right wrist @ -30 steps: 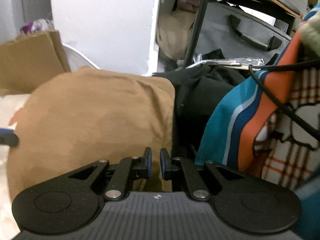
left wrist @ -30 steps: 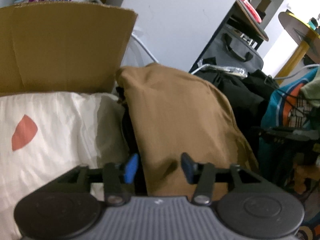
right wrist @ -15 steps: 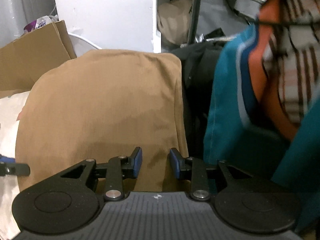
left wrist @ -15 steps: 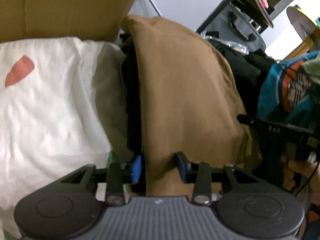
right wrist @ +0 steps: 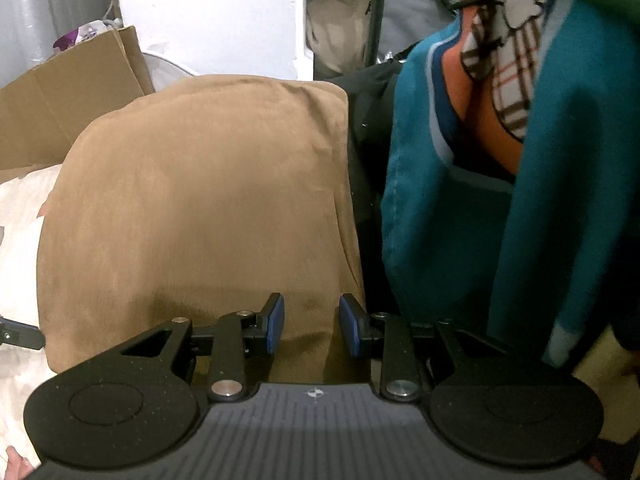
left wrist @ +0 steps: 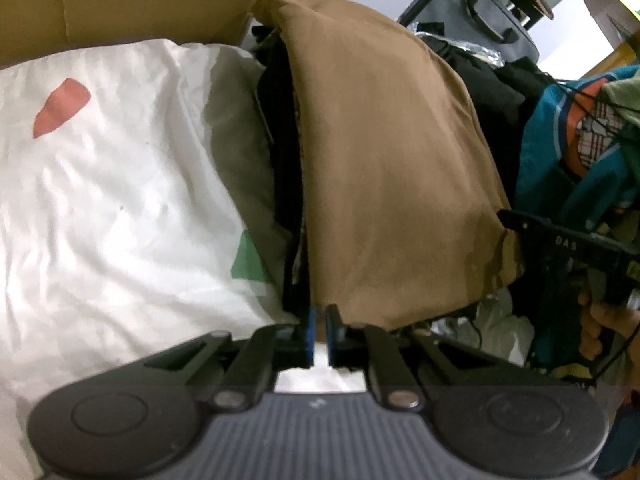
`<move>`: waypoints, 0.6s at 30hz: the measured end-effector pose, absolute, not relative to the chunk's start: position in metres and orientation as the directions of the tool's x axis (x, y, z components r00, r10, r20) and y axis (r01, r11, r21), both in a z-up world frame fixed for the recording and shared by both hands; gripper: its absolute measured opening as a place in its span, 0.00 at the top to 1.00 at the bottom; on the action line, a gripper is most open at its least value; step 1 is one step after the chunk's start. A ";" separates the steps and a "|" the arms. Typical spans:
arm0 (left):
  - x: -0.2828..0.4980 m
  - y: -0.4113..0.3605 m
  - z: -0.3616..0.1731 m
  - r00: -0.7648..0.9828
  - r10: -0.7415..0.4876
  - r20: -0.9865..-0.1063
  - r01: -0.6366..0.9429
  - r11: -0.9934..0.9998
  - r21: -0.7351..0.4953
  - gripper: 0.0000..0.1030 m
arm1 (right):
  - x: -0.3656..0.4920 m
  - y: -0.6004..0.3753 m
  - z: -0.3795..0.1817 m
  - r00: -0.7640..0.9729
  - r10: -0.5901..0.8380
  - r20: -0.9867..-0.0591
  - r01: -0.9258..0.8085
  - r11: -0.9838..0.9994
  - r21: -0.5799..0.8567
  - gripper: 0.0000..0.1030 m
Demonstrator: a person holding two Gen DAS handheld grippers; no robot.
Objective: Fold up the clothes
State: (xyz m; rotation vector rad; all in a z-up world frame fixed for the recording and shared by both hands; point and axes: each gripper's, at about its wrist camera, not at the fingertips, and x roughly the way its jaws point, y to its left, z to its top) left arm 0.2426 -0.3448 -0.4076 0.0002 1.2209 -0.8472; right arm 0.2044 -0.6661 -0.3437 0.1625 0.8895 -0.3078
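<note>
A folded brown garment (left wrist: 384, 168) lies on top of a pile of dark clothes (left wrist: 286, 184). My left gripper (left wrist: 318, 334) sits at its near left corner, blue pads almost touching and pinched on the cloth's edge. In the right wrist view the same brown garment (right wrist: 200, 208) fills the middle. My right gripper (right wrist: 314, 328) is open at its near right edge, with brown cloth lying between the fingers. From the left wrist view, the right gripper's black finger (left wrist: 560, 240) shows at the garment's right side, held by a hand (left wrist: 600, 320).
A white bag (left wrist: 112, 200) with red and green patches lies to the left, and a cardboard box (left wrist: 140, 0) stands behind it. A teal garment (right wrist: 460, 220) with orange and plaid hangs close on the right. Black clothes (left wrist: 492, 80) and a grey bag (left wrist: 472, 24) sit behind.
My left gripper closed from open onto the brown garment's near left corner. My right gripper opened wider and moved up to the garment's near edge.
</note>
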 end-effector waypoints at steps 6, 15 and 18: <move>0.242 -0.337 -0.386 0.108 -0.525 -0.844 0.542 0.743 -0.393 0.59 | 0.192 -0.664 -0.331 0.567 -0.171 -0.806 0.378 0.923 0.070 0.52; 0.233 -0.332 -0.338 0.143 -0.493 -0.858 0.536 0.767 -0.352 0.14 | 0.169 -0.655 -0.301 0.549 -0.151 -0.822 0.427 0.896 0.120 0.15; 0.230 -0.330 -0.316 0.177 -0.478 -0.861 0.551 0.773 -0.315 0.12 | 0.162 -0.652 -0.290 0.543 -0.145 -0.827 0.442 0.887 0.135 0.09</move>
